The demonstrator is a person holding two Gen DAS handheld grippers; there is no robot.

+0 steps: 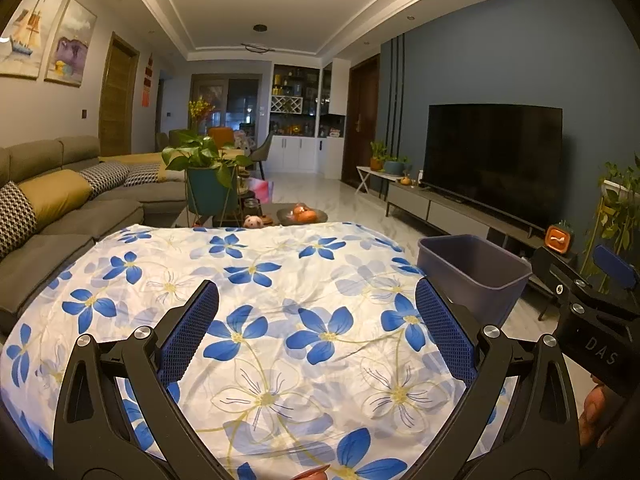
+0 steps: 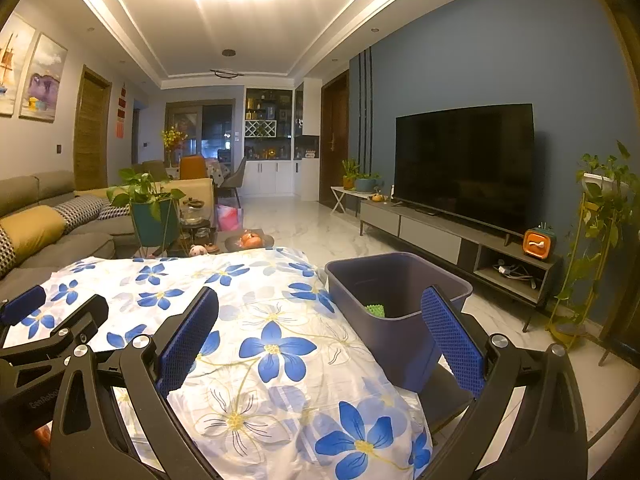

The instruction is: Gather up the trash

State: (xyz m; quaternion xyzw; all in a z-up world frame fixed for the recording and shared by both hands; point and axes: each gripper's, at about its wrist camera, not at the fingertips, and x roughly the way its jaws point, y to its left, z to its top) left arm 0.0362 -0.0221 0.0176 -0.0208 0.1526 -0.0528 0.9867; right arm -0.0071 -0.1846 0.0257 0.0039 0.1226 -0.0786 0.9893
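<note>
A dark blue bin (image 2: 396,300) stands at the right edge of a table covered with a white cloth with blue flowers (image 2: 256,344). A green bumpy item (image 2: 376,310) lies inside the bin. The bin also shows in the left wrist view (image 1: 476,270). My left gripper (image 1: 316,320) is open and empty above the cloth (image 1: 280,300). My right gripper (image 2: 320,328) is open and empty, its right finger in front of the bin's near wall. No loose trash shows on the cloth.
A grey sofa (image 1: 60,208) runs along the left. A coffee table with a potted plant (image 1: 208,172) and fruit bowl (image 1: 302,214) sits beyond the cloth. A TV (image 2: 464,160) on a low cabinet lines the right wall, with a plant stand (image 2: 596,232) beside it.
</note>
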